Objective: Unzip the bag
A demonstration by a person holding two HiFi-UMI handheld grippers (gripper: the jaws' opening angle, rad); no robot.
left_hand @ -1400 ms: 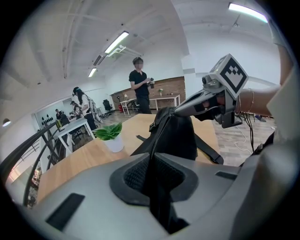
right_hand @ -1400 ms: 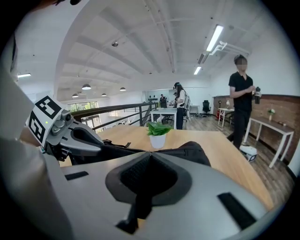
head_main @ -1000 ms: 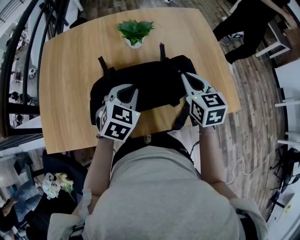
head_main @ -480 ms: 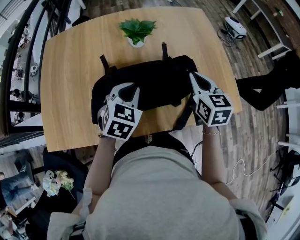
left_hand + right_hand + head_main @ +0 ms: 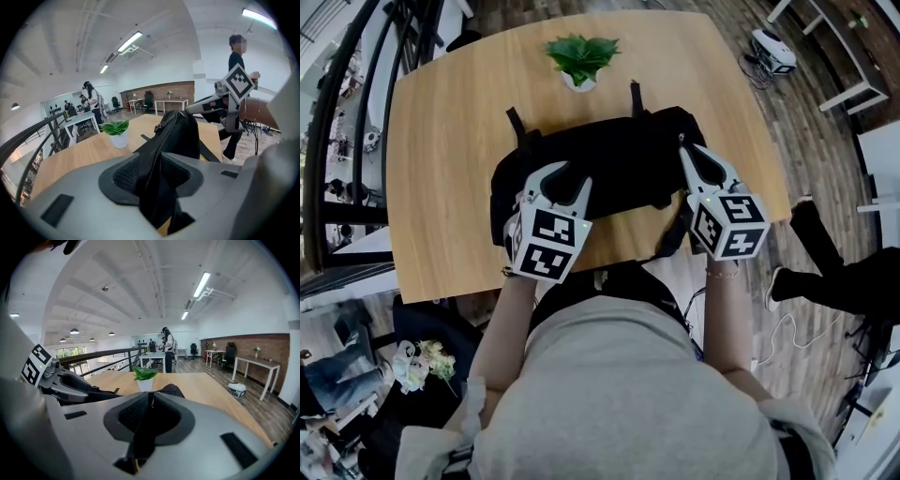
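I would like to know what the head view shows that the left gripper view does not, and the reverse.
Only the head view shows the wearer's grey shirt and the marker cube on the left gripper. Only the left gripper view shows ceiling strip lights and a fold of the black fabric bag standing between the left gripper's jaws, which have just been opening. Both show the bag, the light wooden table, the green plant in a white pot and the right gripper.
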